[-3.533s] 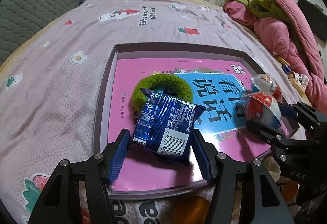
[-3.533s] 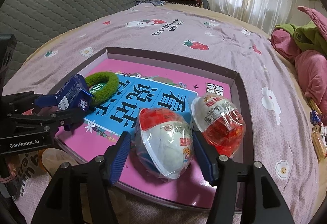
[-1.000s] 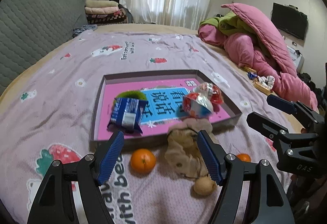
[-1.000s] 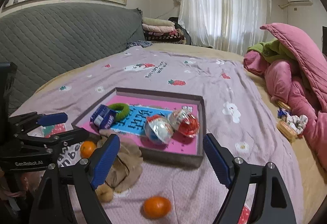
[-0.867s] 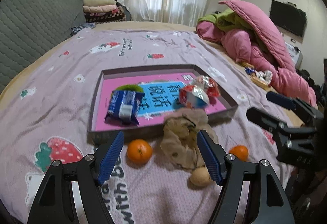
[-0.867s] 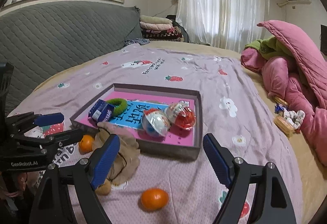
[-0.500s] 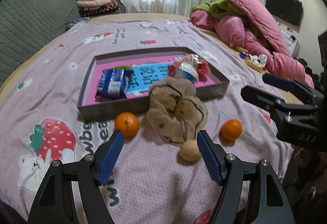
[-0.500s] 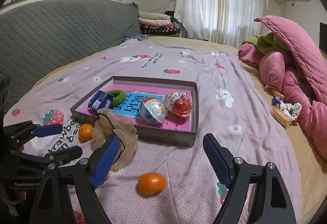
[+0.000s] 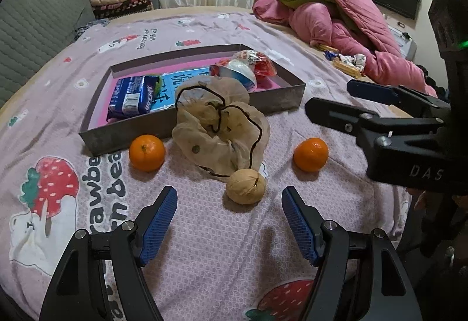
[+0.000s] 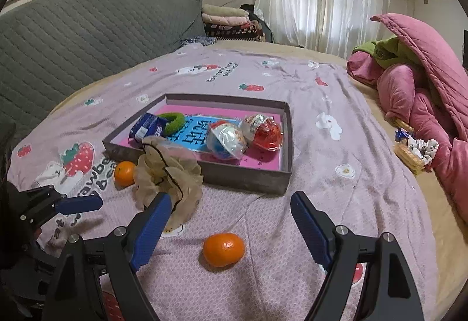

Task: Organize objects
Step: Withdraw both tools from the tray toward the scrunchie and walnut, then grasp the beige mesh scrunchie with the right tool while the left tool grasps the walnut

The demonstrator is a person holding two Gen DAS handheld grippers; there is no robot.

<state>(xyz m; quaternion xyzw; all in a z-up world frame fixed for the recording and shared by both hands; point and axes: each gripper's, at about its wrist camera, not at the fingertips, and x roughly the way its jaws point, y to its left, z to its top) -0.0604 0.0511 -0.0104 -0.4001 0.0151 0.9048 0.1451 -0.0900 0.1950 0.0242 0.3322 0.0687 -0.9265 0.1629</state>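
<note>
Bedspread (image 9: 204, 247): tray (image 9: 280, 100) partly behind beige pouch (image 9: 219, 128); left hand-held gripper (image 9: 229, 218), right hand-held gripper (image 10: 228, 217) wide apart, empty.

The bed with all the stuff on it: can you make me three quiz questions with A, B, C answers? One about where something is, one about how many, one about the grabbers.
1. Where is the walnut?
A. in the box
B. on the bedspread, in front of the left gripper
C. on the pink quilt

2. How many tangerines lie outside the box?
A. two
B. one
C. four

3. How is the right gripper?
A. shut on a tangerine
B. shut on the bag
C. open, holding nothing

Answers: 1 B, it lies just beyond the blue pads. 2 A, one tangerine left of the mesh bag, one tangerine right. 3 C, its jaws stand wide apart.
</note>
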